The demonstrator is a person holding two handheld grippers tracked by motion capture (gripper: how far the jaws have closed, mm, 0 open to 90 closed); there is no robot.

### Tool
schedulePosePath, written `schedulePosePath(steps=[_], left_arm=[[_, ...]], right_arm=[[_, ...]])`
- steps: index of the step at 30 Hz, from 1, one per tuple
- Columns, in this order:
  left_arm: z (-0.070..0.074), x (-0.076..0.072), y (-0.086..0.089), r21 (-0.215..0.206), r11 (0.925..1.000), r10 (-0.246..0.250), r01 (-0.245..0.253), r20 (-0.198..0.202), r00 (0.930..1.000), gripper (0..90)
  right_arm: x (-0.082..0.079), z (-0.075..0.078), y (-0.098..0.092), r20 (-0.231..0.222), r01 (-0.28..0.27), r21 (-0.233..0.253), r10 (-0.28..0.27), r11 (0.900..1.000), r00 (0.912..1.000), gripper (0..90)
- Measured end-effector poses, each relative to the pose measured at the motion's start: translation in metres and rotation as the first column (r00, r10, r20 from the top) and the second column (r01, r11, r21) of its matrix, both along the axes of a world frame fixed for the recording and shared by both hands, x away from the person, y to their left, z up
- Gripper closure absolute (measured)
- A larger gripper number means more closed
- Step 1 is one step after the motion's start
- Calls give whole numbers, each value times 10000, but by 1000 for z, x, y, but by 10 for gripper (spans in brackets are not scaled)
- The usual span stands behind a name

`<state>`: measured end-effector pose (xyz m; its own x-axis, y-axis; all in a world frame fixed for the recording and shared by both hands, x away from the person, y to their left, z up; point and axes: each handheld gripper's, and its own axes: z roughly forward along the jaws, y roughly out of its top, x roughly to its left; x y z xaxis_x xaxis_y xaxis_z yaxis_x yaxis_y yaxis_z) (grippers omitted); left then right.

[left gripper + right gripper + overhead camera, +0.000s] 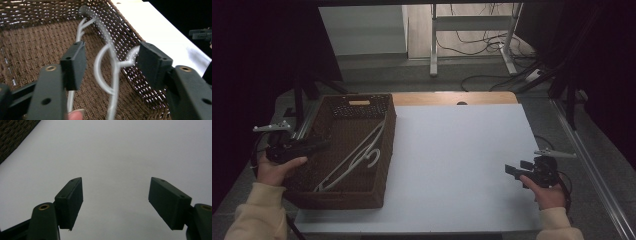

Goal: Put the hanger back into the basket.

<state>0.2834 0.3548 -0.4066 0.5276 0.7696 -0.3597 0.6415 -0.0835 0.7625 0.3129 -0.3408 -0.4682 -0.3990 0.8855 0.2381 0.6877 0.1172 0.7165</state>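
The desk (462,160) is the biggest thing here, a pale grey top with a strip of wood showing along its far edge. On its left side sits a dark brown woven basket (382,150), rectangular, with a handle slot in its far wall. Inside the basket lie white plastic hangers (357,157), stretched from the near left corner toward the far right wall, their hook curled near the right wall; in the left gripper view the hangers (112,65) rest against the woven wall, though how many there are cannot be told.

The left hand-held gripper (319,146) is held over the basket's left rim, pointing right toward the hangers. In its own view the left hand-held gripper (111,65) has its jaws spread wide, with the hangers seen between them farther off and nothing held.

The right hand-held gripper (517,167) is at the near right of the desk, well apart from the basket. In its own view the right hand-held gripper (115,202) also has its jaws apart, over bare desk surface (112,152).
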Motion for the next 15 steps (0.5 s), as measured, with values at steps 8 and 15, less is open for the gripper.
schedulePosePath(steps=[8,15], left_arm=[[6,-8,-21,427,9986,-313,307,137,9994,295],[9,-19,-42,867,9957,-369,312,641,9973,266]], right_arm=[[-1,2,2,110,-42,-14,42,10000,9999,279],[-4,9,5,566,-479,-60,481,9988,9972,265]])
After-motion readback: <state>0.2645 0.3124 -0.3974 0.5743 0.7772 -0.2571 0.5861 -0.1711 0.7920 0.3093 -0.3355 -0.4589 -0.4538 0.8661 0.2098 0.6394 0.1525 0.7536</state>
